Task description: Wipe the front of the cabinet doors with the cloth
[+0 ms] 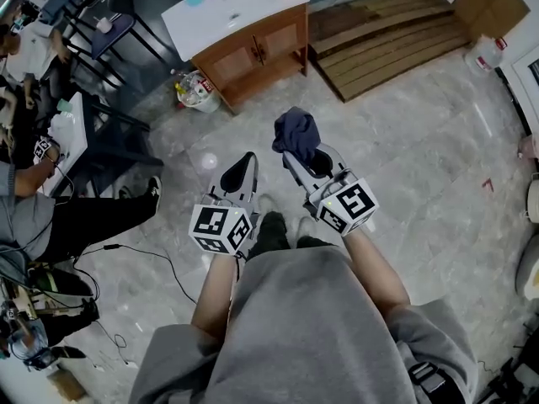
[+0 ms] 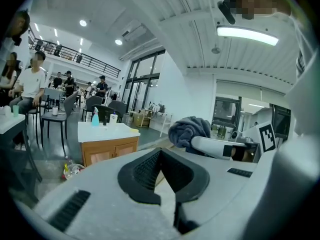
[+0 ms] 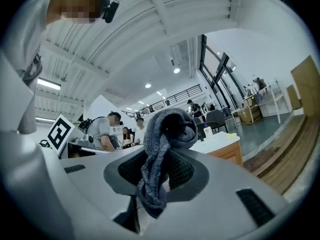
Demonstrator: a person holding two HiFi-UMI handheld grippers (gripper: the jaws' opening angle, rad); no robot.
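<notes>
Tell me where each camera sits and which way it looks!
Head view: on the person's head, looking down at the floor; shows the grey shirt, the left gripper, the right gripper shut on the cloth, the cabinet ahead.
Left gripper view: on the left gripper, looking along its shut, empty jaws toward the cabinet; the right gripper shows at right.
Right gripper view: on the right gripper, tilted up toward the ceiling; the cloth hangs between its jaws.
Shared: all three show cloth and cabinet.

Looks like a big open lab or test hall, not a home: high ribbed ceiling (image 2: 200,44), mezzanine railing (image 2: 65,51), tall windows (image 2: 145,81), people (image 2: 32,81) sitting at tables, cables (image 1: 139,253) on the marble floor (image 1: 404,158), and a lone cabinet (image 1: 253,53) standing by a wooden platform (image 1: 392,36).
</notes>
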